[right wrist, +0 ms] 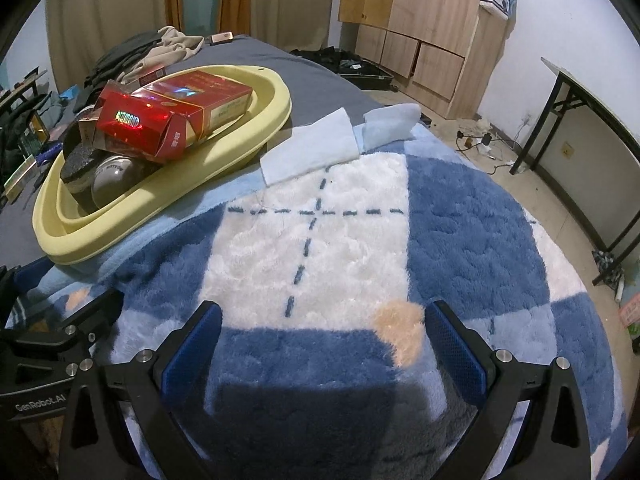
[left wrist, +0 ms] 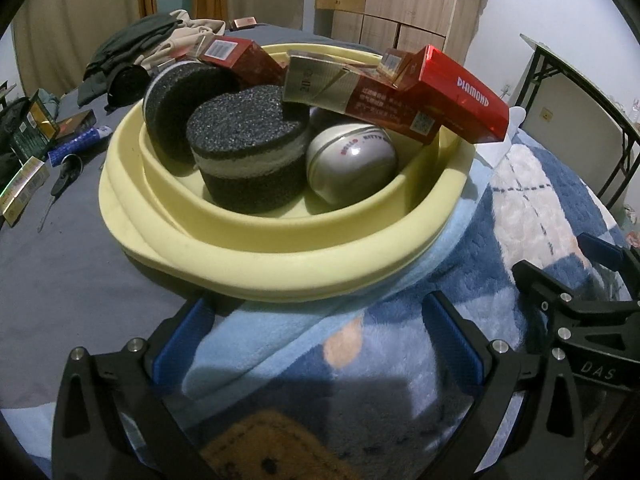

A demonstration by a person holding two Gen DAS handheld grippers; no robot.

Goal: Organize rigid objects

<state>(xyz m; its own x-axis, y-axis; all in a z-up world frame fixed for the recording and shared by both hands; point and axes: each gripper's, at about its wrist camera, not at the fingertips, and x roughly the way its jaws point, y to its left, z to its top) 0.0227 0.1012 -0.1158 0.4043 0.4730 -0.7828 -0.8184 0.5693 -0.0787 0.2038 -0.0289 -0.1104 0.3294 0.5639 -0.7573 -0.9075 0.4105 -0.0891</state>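
A pale yellow basin sits on the bed and holds two black foam discs, a silver round tin, a red Diamond box and other red and beige cartons. My left gripper is open and empty just in front of the basin's near rim. My right gripper is open and empty over the blue and white plush blanket, to the right of the basin. The red Diamond box lies on top of the pile. The right gripper also shows in the left wrist view.
Small boxes, a blue tube and a dark tool lie on the grey sheet at left. Clothes are heaped at the back. White cloths lie beside the basin. A wooden wardrobe and a folding table stand at right.
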